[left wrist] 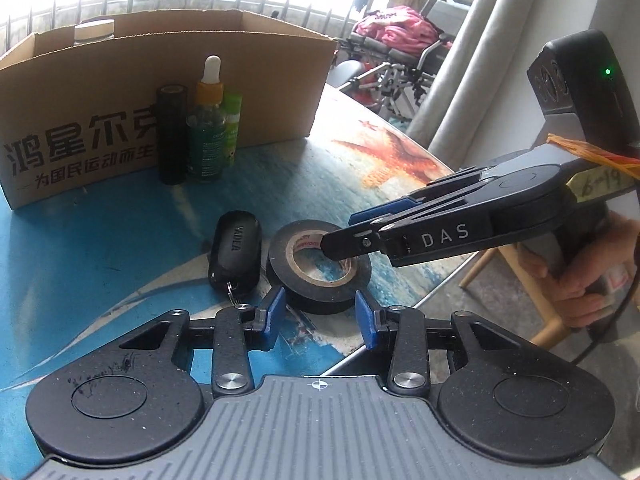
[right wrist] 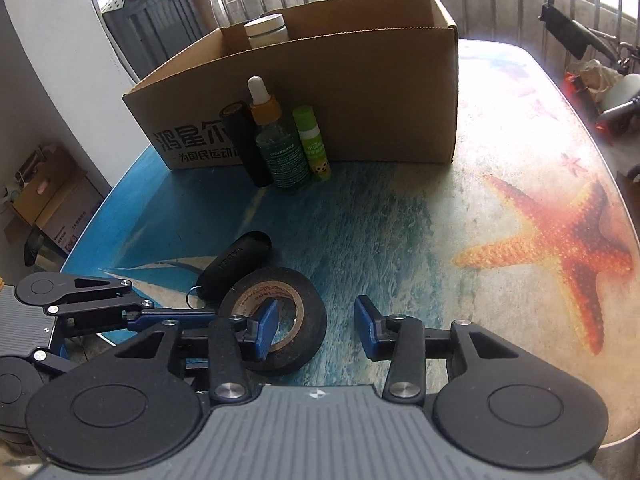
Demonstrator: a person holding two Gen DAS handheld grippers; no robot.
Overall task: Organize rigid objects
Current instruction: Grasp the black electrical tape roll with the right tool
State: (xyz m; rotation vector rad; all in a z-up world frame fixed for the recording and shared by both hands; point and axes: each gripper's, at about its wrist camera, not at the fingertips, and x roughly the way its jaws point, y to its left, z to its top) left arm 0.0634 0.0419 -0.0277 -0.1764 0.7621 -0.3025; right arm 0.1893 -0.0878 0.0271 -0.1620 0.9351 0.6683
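A cardboard box (right wrist: 360, 92) stands at the back of the bench (right wrist: 420, 220), with a jar (right wrist: 266, 30) inside it at its far left end. Three things stand upright in a row just before the box's front wall: a tube (right wrist: 246, 146) on the left, a dropper bottle (right wrist: 278, 144) in the middle, a stick (right wrist: 314, 144) on the right. Nearer, well apart from that row, a tape roll (right wrist: 308, 320) lies flat on the bench, and a key fob (right wrist: 236, 270) lies just beside it on its left
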